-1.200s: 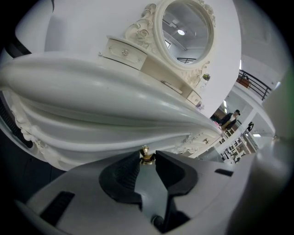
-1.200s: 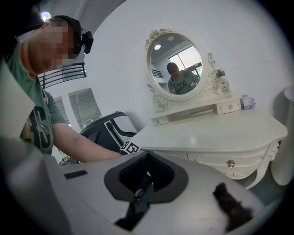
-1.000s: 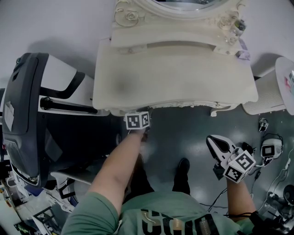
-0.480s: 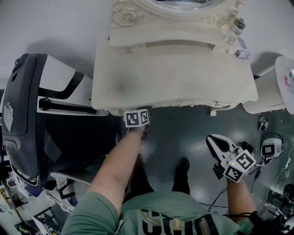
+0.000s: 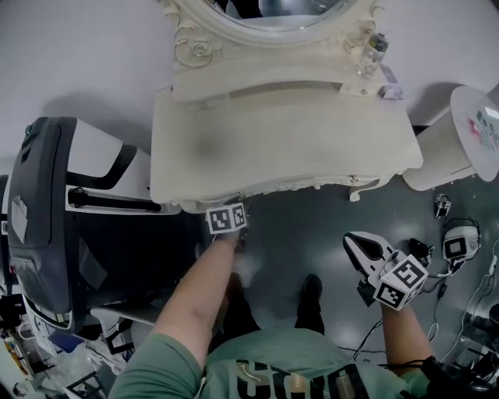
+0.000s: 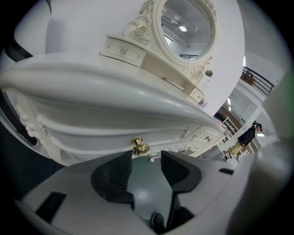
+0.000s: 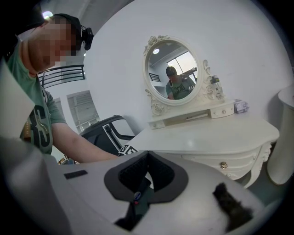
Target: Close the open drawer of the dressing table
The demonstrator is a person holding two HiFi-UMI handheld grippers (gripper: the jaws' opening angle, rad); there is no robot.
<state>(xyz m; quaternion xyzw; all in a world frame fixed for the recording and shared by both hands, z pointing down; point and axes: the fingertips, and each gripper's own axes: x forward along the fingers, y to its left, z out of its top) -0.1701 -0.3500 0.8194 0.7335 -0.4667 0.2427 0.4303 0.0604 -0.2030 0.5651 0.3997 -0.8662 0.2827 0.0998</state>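
Note:
The cream dressing table [image 5: 288,148] fills the middle of the head view. My left gripper [image 5: 228,220] sits at its front edge, left of centre. In the left gripper view the drawer front [image 6: 92,133] lies tucked under the tabletop's rim, and its gold knob [image 6: 140,147] stands just beyond the jaw tips. The left gripper [image 6: 146,155] is opening, with nothing between its dark pads. My right gripper [image 5: 360,248] hangs over the floor to the right, away from the table. Its pads meet at the tips in the right gripper view [image 7: 146,156], shut on nothing. A second gold knob [image 7: 223,165] shows there.
A black chair [image 5: 47,218] stands close to the table's left. A white ribbed round stand [image 5: 448,144] is at the right. Cables and headphones [image 5: 460,245] lie on the grey floor nearby. An oval mirror [image 5: 273,12] and a small bottle [image 5: 374,43] top the table.
The head view has tilted so more of the mirror shows and the table sits further left. Both grippers keep their places, the left at the table's front edge.

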